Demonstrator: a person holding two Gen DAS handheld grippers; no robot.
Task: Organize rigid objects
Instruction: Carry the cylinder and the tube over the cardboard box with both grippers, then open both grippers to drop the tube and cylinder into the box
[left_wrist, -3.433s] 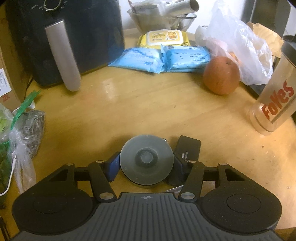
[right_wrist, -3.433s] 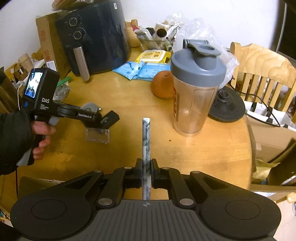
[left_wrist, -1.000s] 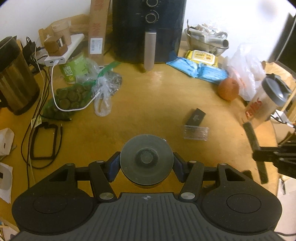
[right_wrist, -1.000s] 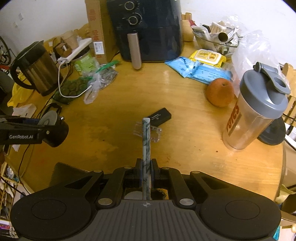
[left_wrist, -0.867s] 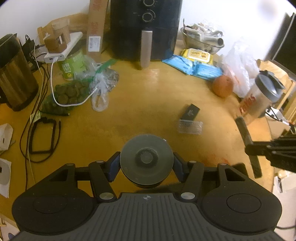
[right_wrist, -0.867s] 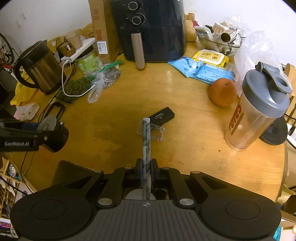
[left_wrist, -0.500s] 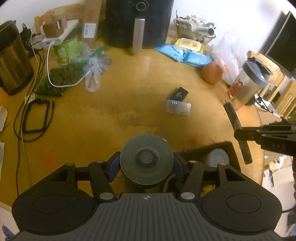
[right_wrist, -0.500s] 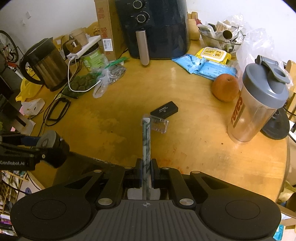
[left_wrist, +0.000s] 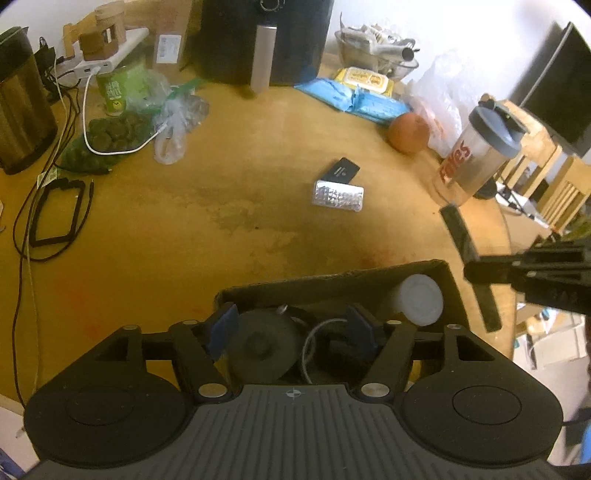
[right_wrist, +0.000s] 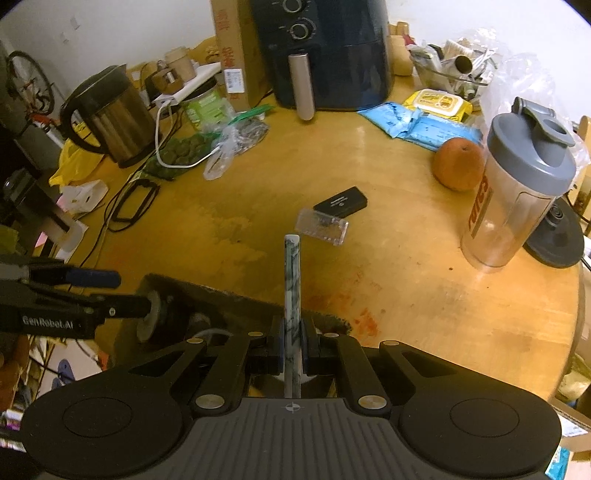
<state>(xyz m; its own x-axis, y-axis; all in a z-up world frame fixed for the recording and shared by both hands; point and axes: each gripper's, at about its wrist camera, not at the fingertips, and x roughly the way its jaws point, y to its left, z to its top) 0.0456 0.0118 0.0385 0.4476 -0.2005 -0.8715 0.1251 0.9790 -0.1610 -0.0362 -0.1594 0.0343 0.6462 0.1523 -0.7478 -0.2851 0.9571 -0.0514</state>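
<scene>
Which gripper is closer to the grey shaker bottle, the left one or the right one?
Right. The right gripper, shut on a marbled stick, is just in front of the shaker bottle. The left gripper is open over the cardboard box, farther away.

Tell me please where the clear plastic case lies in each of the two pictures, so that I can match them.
Left wrist view: the clear plastic case lies right of centre on the wooden table, just below the black flat device.
Right wrist view: the case lies at centre, beyond the tip of the marbled stick held by the right gripper.
Shared landmark: the orange fruit beside the shaker bottle.
</scene>
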